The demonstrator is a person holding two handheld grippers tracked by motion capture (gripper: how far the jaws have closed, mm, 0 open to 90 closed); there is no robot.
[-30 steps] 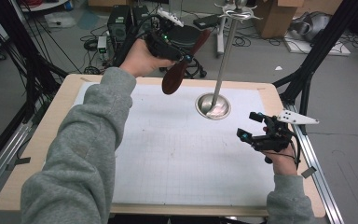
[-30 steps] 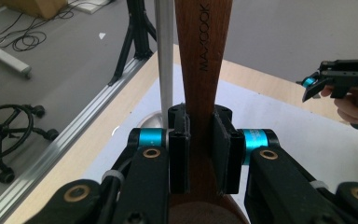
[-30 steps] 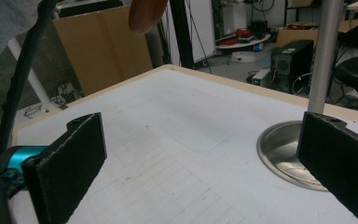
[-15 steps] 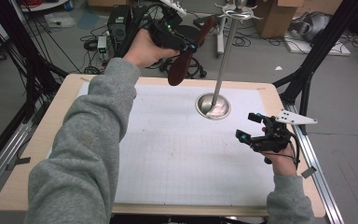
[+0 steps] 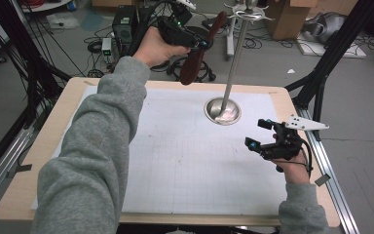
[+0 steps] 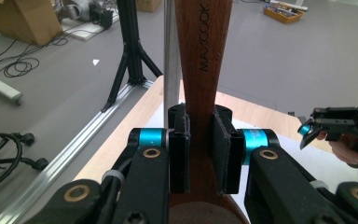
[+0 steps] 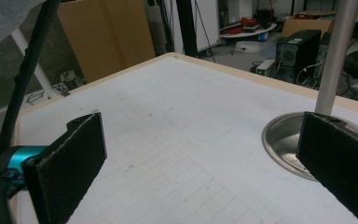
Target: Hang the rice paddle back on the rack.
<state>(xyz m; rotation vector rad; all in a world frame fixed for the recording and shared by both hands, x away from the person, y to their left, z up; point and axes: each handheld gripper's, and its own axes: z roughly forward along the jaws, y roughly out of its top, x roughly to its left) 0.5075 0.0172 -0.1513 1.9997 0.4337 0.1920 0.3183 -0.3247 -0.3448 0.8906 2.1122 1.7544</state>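
Wooden spatula (image 6: 204, 70), stamped "MAXCOOK", is clamped in the raised left gripper (image 6: 200, 154) beside a steel pole (image 5: 234, 63). Right gripper (image 5: 268, 139) hovers with jaws spread wide, grasping nothing.

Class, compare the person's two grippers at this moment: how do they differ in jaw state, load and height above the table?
The left gripper is shut on a wooden spatula; the right gripper is open and holds nothing. The left gripper is raised high by the metal stand; the right gripper sits low over the table, near the right edge. Both have black jaws with blue fittings.
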